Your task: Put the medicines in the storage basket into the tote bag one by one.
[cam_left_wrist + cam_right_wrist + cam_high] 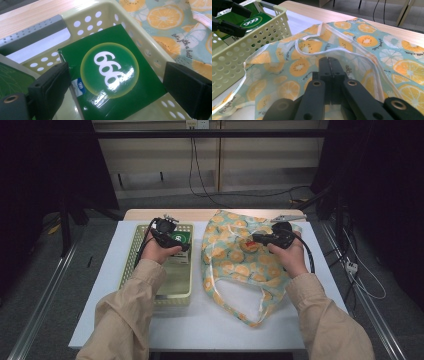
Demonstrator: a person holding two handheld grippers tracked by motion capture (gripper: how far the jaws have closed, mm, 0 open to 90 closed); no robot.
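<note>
Risk sits mostly with the left gripper (pixel 176 238), whose fingers (pixel 50 85) stand wide on either side of the green box (pixel 111 75) leaning in the far corner of the basket (pixel 131 251) and do not yet press it; if they close off-centre, the glossy box could likely twist or slip back against the basket wall. The right gripper (pixel 329 61) has its fingers shut, apparently pinching the fruit-print bag (pixel 235 265) lying on the surface (pixel 102 290) just beside the basket. A weak pinch may let the thin cloth slide free, and the bag's mouth would then sag shut before the box gets there.
</note>
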